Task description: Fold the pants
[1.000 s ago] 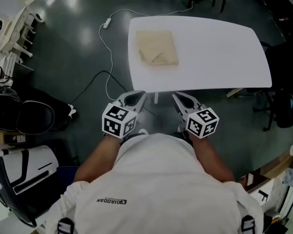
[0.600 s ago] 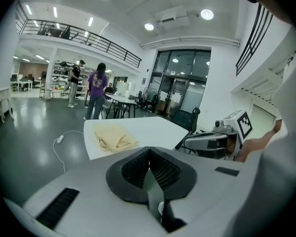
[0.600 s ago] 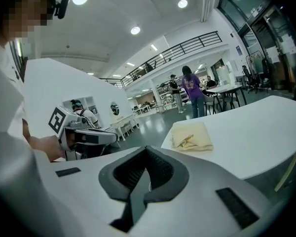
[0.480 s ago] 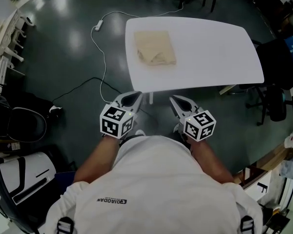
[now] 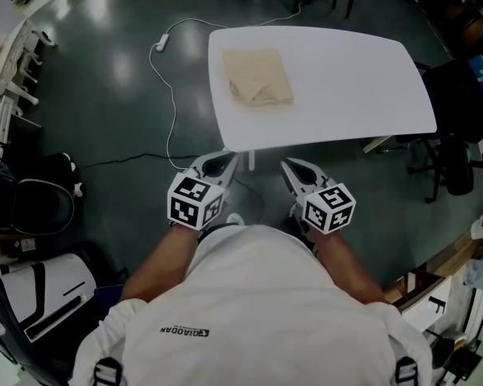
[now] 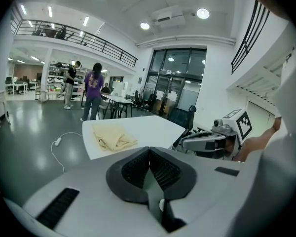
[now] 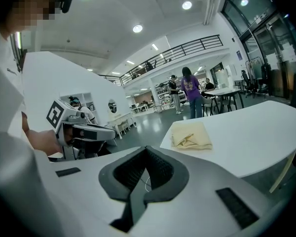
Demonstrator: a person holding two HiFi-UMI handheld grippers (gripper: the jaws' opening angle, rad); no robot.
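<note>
Head view – pants: the beige pants (image 5: 259,77) lie as a compact squarish bundle on the upper-left part of the white table (image 5: 362,79), close to its left edge; nothing touches them
Head view – grippers: the left gripper (image 5: 224,161) and right gripper (image 5: 291,167) sit side by side at lower centre, tucked against the person's white shirt (image 5: 258,296), tips just short of the table's near edge and well apart from the pants; this reads as a resting pose rather than a reach
Head view – floor: a white cable (image 5: 167,87) trails over the dark floor left of the table, clear of the work

Left gripper view – jaws: the two dark ribbed pads meet at centre with nothing between them – closed and empty
Left gripper view – target: the pants (image 6: 113,136) lie beyond the jaws at mid-left on the table; the other gripper shows at the right

Right gripper view – jaws: pressed together, no cloth caught – closed and empty
Right gripper view – target: the pants (image 7: 191,135) sit right of centre, near the table's left edge

Judgement – stage: with the bundle compact and both tools off the table, the fold looks finished, or a next pass is not yet begun
</note>
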